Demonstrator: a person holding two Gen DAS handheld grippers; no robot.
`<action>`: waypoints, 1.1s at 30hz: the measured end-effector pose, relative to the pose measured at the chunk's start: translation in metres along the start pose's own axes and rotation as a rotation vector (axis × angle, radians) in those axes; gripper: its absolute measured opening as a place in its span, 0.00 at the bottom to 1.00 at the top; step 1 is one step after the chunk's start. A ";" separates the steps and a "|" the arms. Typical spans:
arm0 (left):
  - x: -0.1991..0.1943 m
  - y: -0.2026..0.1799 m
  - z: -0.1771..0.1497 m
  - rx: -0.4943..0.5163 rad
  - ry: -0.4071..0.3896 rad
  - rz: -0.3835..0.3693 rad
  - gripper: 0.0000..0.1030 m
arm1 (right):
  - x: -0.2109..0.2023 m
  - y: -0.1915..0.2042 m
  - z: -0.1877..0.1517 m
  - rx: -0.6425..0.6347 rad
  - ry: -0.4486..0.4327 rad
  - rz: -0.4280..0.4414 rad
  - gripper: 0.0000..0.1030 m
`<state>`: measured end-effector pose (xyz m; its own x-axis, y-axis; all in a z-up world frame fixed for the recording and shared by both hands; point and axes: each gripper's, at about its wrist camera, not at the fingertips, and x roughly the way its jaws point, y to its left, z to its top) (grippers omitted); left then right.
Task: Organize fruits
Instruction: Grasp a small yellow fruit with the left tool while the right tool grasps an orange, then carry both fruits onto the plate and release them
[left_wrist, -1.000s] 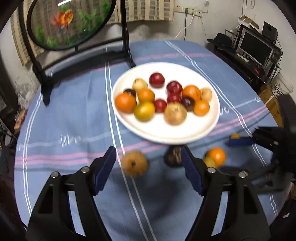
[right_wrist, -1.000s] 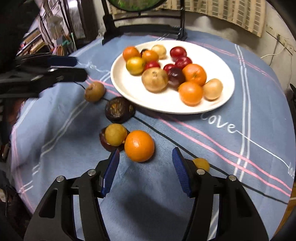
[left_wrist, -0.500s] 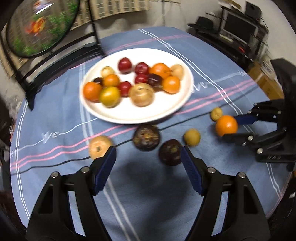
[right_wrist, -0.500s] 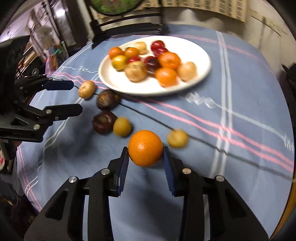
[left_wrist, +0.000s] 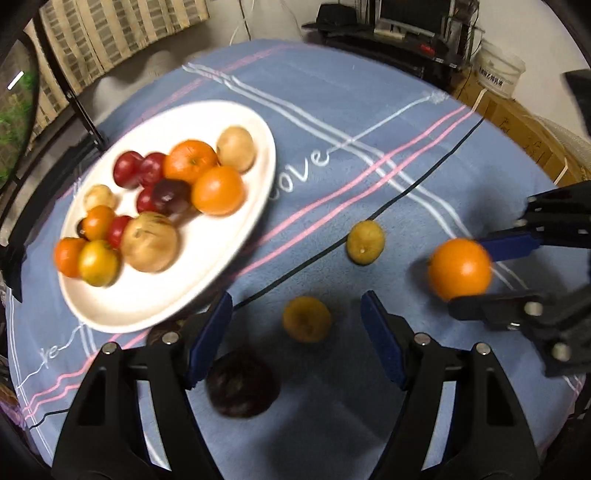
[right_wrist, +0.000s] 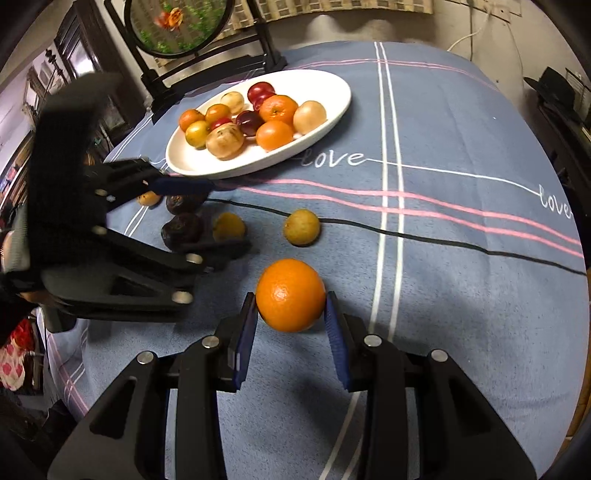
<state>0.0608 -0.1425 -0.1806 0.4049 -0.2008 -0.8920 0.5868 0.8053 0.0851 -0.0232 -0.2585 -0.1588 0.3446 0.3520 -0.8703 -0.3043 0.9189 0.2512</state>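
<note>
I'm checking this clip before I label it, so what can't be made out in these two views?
- Left wrist view: the white plate and its fruit are motion-blurred, so kinds stay uncertain.
- Left wrist view: a dark fruit is smeared and partly behind the left gripper's fingers.
- Right wrist view: the left gripper partly hides a small fruit near the plate.

a lived-in home room: clothed table (right_wrist: 461, 110), goldfish screen ornament (right_wrist: 177, 26), striped curtain (left_wrist: 110, 33), cluttered desk (left_wrist: 388, 29)

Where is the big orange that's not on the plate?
The big orange sits between the right gripper fingers, near the small yellow fruit.
</note>
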 end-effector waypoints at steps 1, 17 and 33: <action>0.005 0.000 0.000 -0.006 0.017 -0.006 0.64 | 0.000 -0.001 0.000 0.004 -0.002 -0.001 0.36; -0.074 0.090 0.029 -0.195 -0.147 0.004 0.27 | -0.018 0.032 0.076 -0.127 -0.136 0.017 0.36; -0.028 0.154 0.066 -0.273 -0.071 0.195 0.26 | 0.041 0.060 0.167 -0.147 -0.218 -0.023 0.36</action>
<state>0.1859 -0.0495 -0.1129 0.5443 -0.0584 -0.8369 0.2877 0.9501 0.1208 0.1210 -0.1591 -0.1082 0.5312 0.3755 -0.7595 -0.4139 0.8972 0.1541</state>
